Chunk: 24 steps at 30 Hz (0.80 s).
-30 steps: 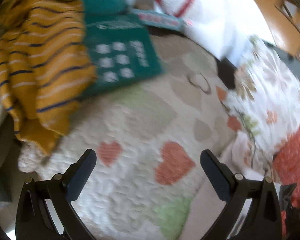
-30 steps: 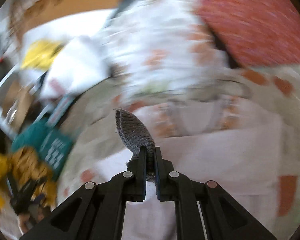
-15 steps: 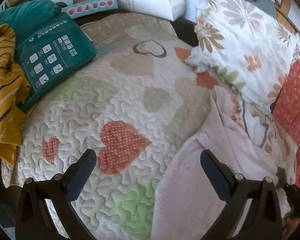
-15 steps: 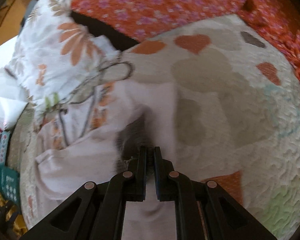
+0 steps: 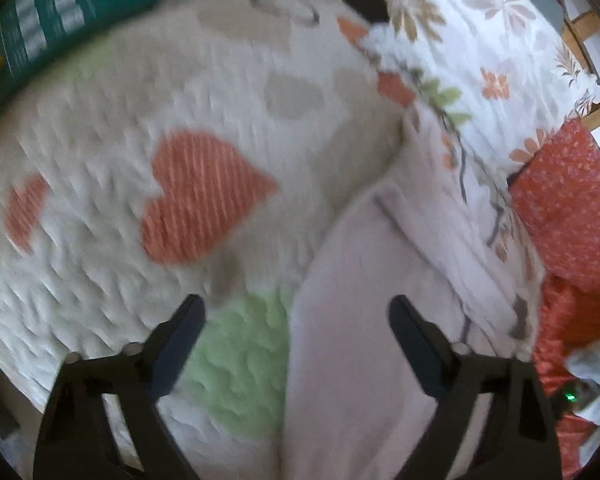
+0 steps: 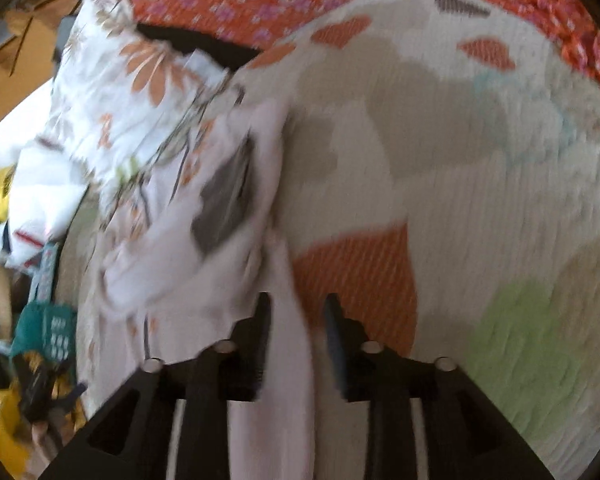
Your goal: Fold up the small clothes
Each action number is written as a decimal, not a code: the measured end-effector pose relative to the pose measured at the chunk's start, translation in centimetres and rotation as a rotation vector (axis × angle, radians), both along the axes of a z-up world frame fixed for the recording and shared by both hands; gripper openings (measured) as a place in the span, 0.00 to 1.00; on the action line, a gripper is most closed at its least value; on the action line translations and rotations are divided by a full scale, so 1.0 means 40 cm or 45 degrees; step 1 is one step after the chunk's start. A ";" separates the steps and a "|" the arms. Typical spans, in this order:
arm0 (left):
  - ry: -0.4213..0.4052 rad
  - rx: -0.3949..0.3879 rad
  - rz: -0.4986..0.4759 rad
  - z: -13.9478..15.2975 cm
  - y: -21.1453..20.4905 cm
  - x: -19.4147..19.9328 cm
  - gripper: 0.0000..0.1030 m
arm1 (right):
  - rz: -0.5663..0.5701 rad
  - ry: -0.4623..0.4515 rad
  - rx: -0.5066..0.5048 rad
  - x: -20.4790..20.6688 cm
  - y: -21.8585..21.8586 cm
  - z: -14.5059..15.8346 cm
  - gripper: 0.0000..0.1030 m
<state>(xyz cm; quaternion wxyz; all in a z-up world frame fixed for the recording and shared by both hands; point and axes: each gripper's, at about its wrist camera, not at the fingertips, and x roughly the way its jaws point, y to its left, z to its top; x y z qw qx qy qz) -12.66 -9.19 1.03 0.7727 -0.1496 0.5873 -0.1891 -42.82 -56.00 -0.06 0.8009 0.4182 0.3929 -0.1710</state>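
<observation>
A small pale pink garment (image 5: 364, 320) lies on the white quilt with hearts (image 5: 204, 196). My left gripper (image 5: 296, 320) is open and empty just above the garment's left edge. In the right wrist view the same garment (image 6: 228, 264) lies crumpled with its grey ribbed cuff (image 6: 224, 204) on top. My right gripper (image 6: 296, 320) is open, its jaws a little apart, with a strip of the garment lying between and below them. Both views are blurred.
A floral pillow (image 5: 480, 60) and a red patterned cloth (image 5: 568, 208) lie to the right of the garment. A green packet (image 5: 60, 20) sits at the quilt's far left, and also shows in the right wrist view (image 6: 48, 332). A wooden bed frame (image 5: 580, 28) stands behind.
My right gripper has let go of the grey cuff and opened; the garment now lies on the quilt. My left gripper has moved right and lower, over the garment's edge.
</observation>
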 end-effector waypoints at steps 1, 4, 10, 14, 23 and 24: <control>0.016 0.004 -0.012 -0.014 -0.005 -0.009 0.80 | 0.024 0.005 0.007 -0.005 0.019 -0.007 0.33; -0.033 0.044 -0.042 -0.013 -0.020 -0.040 0.78 | 0.066 -0.004 0.029 -0.025 0.061 -0.028 0.34; 0.023 -0.144 -0.134 -0.035 -0.045 -0.104 0.71 | 0.096 -0.108 0.113 -0.064 0.106 -0.044 0.40; -0.070 -0.150 -0.186 -0.027 -0.054 -0.162 0.71 | 0.146 -0.197 0.177 -0.084 0.144 -0.057 0.40; -0.149 -0.203 -0.267 -0.040 -0.043 -0.272 0.70 | 0.324 -0.285 0.296 -0.100 0.254 -0.079 0.40; -0.158 -0.200 -0.285 -0.043 -0.046 -0.287 0.70 | 0.334 -0.285 0.282 -0.105 0.266 -0.077 0.40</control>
